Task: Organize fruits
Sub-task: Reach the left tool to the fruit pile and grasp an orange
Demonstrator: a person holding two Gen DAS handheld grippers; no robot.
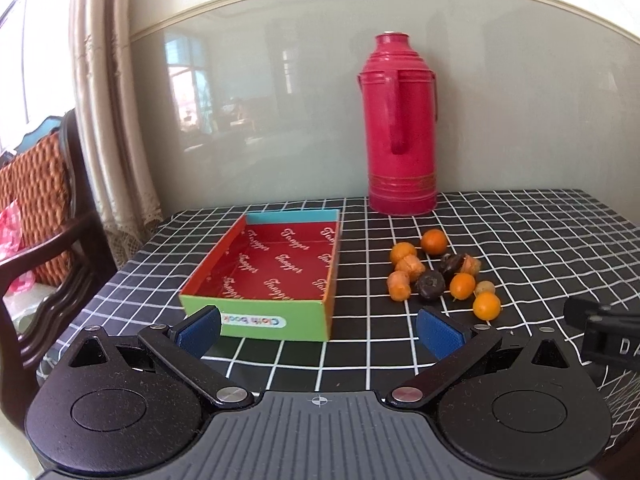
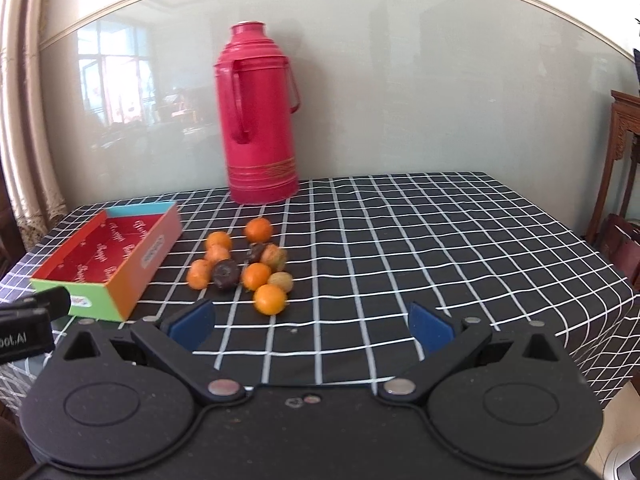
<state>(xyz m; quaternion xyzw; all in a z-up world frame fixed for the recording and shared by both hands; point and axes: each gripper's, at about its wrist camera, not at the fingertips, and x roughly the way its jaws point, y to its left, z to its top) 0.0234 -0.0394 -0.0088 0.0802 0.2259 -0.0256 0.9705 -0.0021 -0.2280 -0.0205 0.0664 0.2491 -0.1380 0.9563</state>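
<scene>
Left gripper (image 1: 320, 330) and right gripper (image 2: 312, 326) — both with blue pads spread wide, holding nothing, above the near edge of a black-and-white checked tablecloth (image 2: 400, 240). A cluster of small orange fruits (image 2: 270, 299) with two dark ones (image 2: 226, 275) lies on the cloth, just right of an open tray-like box (image 1: 276, 264). Its red lining repeats a script word — not clearly legible; its green front reads "Cloth book", seen upside down. A red thermos (image 1: 400, 128) stands upright behind, by the wall.
</scene>
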